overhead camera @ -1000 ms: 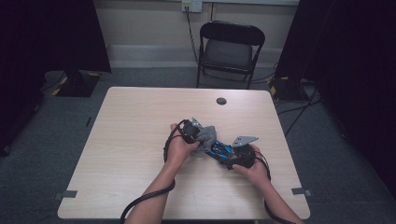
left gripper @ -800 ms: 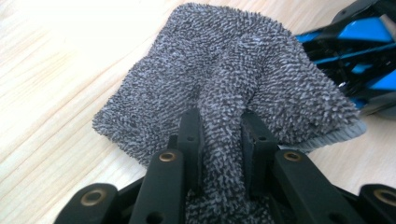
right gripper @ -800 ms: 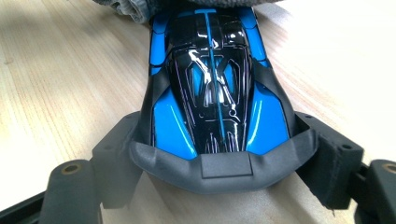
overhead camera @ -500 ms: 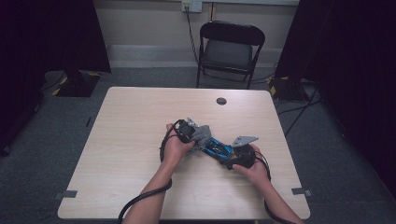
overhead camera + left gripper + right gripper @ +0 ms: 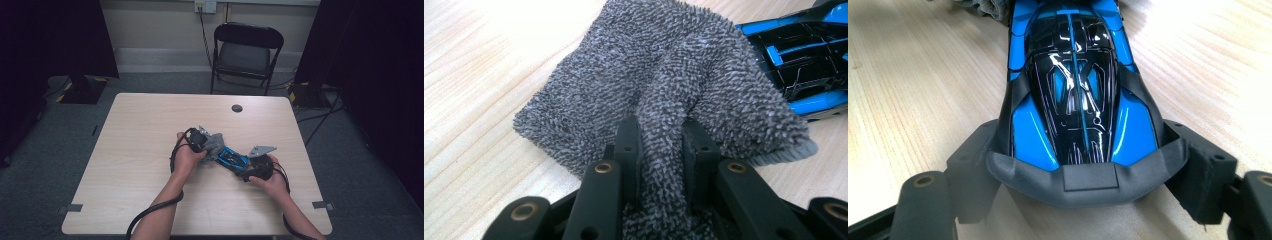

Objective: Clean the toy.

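Observation:
A blue and black toy car [image 5: 232, 159] lies on the wooden table [image 5: 150, 130] between the two hands. My right gripper [image 5: 1083, 162] is shut on one end of the car [image 5: 1078, 90], with a jaw pressed against each side of it. My left gripper [image 5: 663, 145] is shut on a fold of a grey fluffy cloth [image 5: 649, 75]. The cloth drapes over the other end of the car [image 5: 804, 65]. In the high view the left gripper [image 5: 209, 146] holds the cloth [image 5: 215, 141] at table centre, and the right gripper [image 5: 250, 170] is just to its right.
A small black disc [image 5: 237, 108] lies near the table's far edge. A black folding chair [image 5: 247, 52] stands behind the table. Both cables trail off the near edge. Dark curtains hang on both sides.
The left gripper and the cloth have shifted slightly to the left over the car's end. The right gripper and the car have stayed put.

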`<action>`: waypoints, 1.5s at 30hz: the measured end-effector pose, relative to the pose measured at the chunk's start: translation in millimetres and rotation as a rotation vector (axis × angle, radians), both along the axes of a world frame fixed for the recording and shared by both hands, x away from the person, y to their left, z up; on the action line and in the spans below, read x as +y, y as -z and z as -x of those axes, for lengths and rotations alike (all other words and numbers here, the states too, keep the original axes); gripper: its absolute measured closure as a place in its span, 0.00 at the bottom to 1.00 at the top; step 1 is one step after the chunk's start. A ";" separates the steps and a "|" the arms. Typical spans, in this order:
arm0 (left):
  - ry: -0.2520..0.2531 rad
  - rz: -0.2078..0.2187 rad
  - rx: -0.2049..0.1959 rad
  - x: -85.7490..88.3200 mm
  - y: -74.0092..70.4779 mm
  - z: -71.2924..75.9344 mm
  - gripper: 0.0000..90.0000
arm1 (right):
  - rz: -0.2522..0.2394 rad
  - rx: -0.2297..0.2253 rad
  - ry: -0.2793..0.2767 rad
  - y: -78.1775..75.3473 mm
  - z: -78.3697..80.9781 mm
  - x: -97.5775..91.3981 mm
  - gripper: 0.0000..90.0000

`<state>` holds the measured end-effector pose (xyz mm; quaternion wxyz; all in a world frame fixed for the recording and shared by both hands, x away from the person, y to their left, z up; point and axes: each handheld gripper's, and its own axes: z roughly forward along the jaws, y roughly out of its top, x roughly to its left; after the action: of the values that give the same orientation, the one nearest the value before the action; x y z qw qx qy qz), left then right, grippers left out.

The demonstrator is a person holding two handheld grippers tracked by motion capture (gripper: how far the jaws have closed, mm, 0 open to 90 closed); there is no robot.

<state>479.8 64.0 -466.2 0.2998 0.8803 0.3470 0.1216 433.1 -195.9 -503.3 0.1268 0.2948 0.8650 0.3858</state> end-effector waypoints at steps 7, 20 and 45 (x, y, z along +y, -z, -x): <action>-0.009 0.002 0.003 1.3 1.5 -1.5 0.81 | 0.000 0.000 0.001 0.0 0.0 0.0 0.26; -0.030 -0.003 0.002 8.2 4.3 -5.1 0.81 | 0.000 0.000 0.000 0.0 0.0 0.0 0.26; -0.096 0.001 -0.020 46.9 5.7 4.6 0.81 | -0.001 0.000 0.001 0.0 0.0 0.0 0.26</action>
<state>475.2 110.9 -471.9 0.2975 0.8612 0.3859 0.1446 433.2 -195.9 -503.3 0.1268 0.2951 0.8648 0.3860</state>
